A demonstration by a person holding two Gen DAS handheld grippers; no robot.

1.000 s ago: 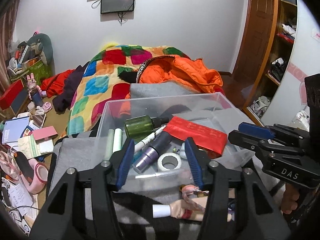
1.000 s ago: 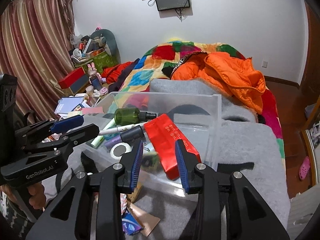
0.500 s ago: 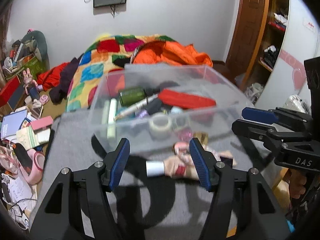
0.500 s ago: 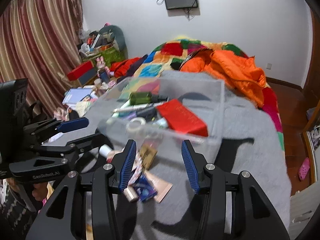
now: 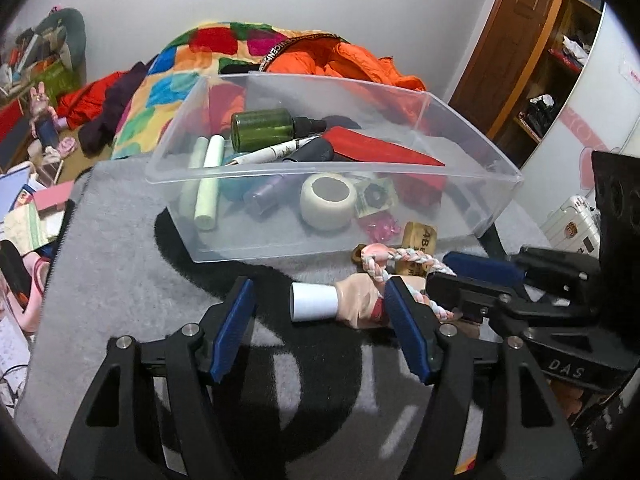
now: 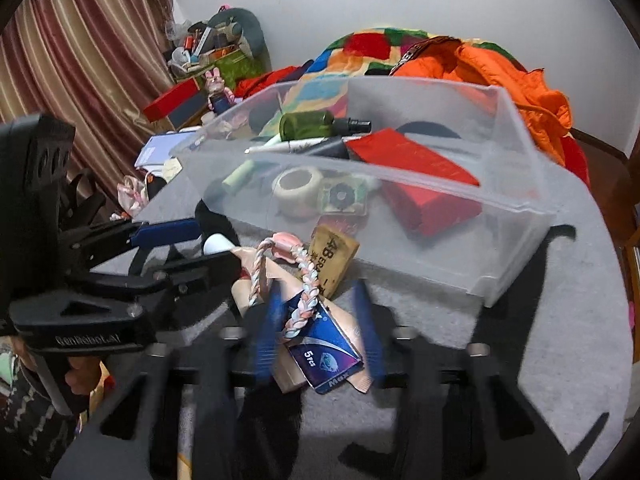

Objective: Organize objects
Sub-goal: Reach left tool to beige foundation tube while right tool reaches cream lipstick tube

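Heaped just outside the clear bin (image 5: 472,184) on the grey blanket (image 5: 120,280), presumably awaiting sorting: white-capped tube (image 5: 336,304), braided cord (image 6: 304,300). Left tool (image 5: 320,332) opening, apart, tube between its pads, ungripped. Right tool (image 6: 320,328) closing around blue packet (image 6: 324,352), visible only in right view.

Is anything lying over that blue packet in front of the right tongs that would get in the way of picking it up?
Yes. A braided pink and white cord lies across the blue packet, right between the closing right tongs.
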